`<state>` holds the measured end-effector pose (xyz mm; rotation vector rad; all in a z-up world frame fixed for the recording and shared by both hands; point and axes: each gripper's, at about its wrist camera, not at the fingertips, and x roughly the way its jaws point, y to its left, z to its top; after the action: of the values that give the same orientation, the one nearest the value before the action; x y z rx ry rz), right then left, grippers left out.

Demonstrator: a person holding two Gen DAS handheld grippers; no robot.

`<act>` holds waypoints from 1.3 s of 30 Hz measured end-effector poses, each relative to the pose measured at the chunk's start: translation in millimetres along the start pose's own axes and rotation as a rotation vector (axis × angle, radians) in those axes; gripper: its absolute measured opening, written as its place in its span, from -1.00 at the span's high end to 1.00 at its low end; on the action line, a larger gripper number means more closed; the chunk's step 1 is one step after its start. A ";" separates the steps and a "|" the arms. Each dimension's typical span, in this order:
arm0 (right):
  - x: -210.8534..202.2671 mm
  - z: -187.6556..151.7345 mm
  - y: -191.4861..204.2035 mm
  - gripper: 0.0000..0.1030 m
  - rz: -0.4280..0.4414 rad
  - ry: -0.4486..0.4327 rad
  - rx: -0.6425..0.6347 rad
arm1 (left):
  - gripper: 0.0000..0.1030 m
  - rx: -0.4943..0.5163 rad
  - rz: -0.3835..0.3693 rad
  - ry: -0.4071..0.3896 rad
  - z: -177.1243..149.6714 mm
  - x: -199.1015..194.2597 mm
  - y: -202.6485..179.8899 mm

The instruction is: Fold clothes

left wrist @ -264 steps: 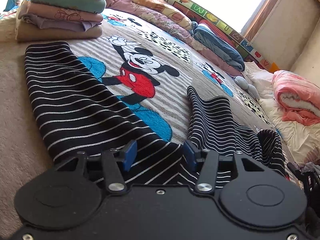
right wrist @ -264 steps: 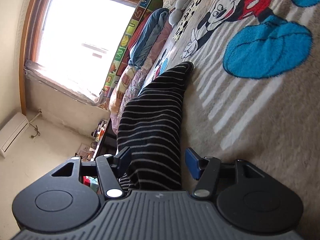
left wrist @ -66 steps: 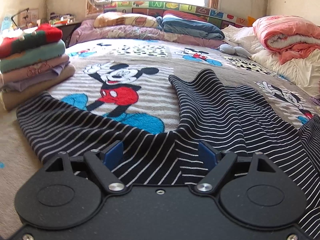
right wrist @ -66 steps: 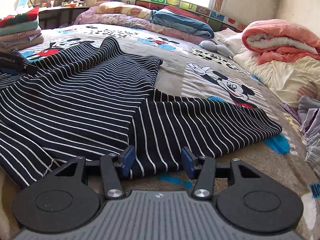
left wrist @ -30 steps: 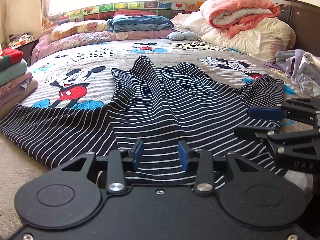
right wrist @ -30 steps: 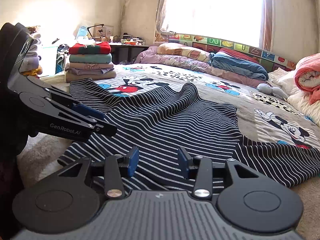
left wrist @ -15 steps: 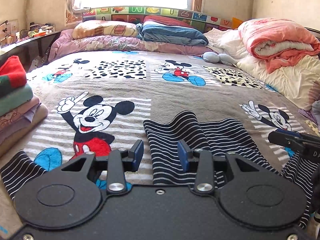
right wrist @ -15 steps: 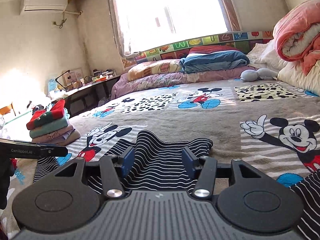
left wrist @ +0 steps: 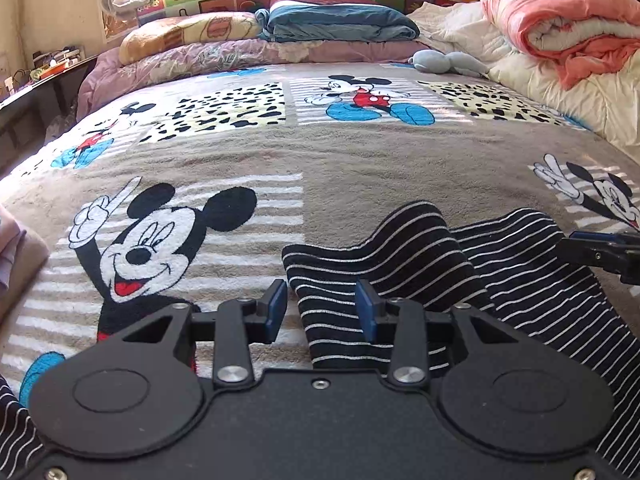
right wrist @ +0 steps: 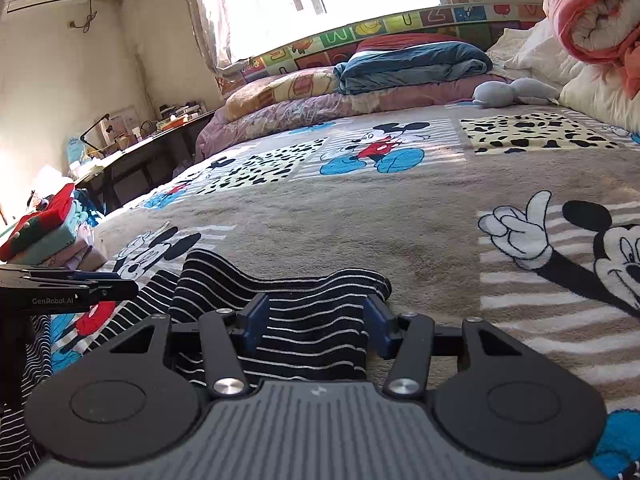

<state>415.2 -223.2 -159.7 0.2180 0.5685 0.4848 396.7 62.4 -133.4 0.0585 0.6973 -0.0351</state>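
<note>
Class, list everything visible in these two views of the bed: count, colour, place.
striped garment: one, black and white, near bed edge
blanket: one, beige with cartoon mice, covering bed
clothes stack: one, red, teal, lilac, left edge
folded quilt: one, blue, by headboard
rolled quilt: one, coral, far right
soft toy: one, grey, near headboard
left tongs: one, black and blue, garment between
right tongs: one, same colours, jaws just opening, garment between

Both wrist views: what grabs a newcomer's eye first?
The black-and-white striped garment bunched right in front of both grippers, on a big cartoon-mouse blanket covering the bed. Next, the rolled pink quilt at far right and the stack of folded clothes at the left edge.
</note>
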 end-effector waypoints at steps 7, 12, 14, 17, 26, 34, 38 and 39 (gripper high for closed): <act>7.8 -6.9 -7.5 -0.02 0.006 0.015 0.040 | 0.29 0.065 0.004 0.005 -5.3 10.6 -6.4; 12.9 -9.6 -1.9 -0.02 0.002 0.036 -0.001 | 0.33 0.120 0.013 0.019 -6.0 16.6 -12.7; 16.3 -9.8 -1.0 -0.02 0.004 0.047 -0.008 | 0.52 0.133 0.022 0.026 -7.9 22.0 -13.5; 20.2 -10.3 -2.0 0.07 0.007 0.062 -0.006 | 0.76 0.084 -0.007 0.020 -7.7 23.2 -5.0; 21.3 -13.2 -19.4 0.61 -0.037 0.065 0.095 | 0.91 -0.462 -0.157 -0.013 -15.9 22.0 86.8; 22.8 -12.1 -34.1 0.54 0.024 0.079 0.186 | 0.80 -0.577 -0.219 -0.016 -12.2 16.3 103.6; 28.9 0.2 -50.1 0.31 0.101 0.108 0.290 | 0.56 -0.533 -0.240 0.003 -6.1 20.1 95.8; 32.4 2.5 -50.6 0.23 0.106 0.111 0.290 | 0.56 -0.517 -0.234 0.015 -6.5 23.0 93.5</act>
<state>459.6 -251.1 -189.2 0.5020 0.7389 0.5185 415.0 155.8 -149.2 -0.5199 0.7081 -0.0778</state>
